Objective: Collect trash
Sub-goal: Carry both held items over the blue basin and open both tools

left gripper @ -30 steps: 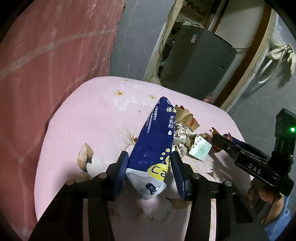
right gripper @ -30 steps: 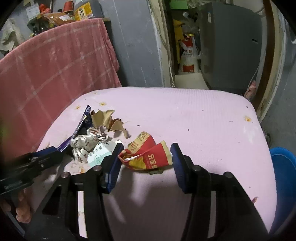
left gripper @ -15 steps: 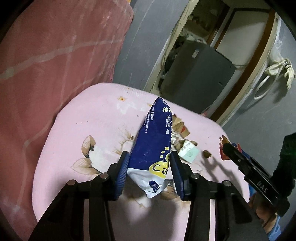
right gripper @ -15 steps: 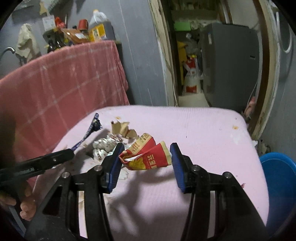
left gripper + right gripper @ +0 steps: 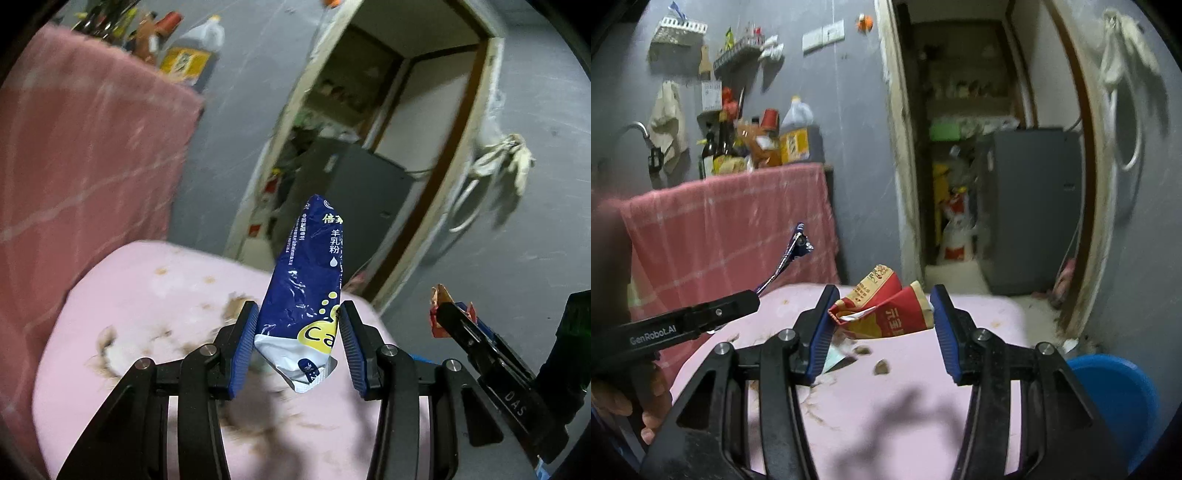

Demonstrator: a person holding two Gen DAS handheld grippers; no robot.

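Note:
My left gripper is shut on a blue milk-powder pouch and holds it up above the pink table. My right gripper is shut on a crumpled red wrapper, also lifted off the table. The right gripper with the wrapper shows at the right in the left wrist view. The left gripper with the pouch edge-on shows at the left in the right wrist view. Small paper scraps and a pale packet lie on the table under the right gripper.
A blue bin stands on the floor to the right of the table. A pink checked cloth covers a counter with bottles behind. A doorway with a grey fridge lies beyond.
Both grippers have risen from the table with their trash, the blue pouch and the red wrapper, lifted clear of the scraps.

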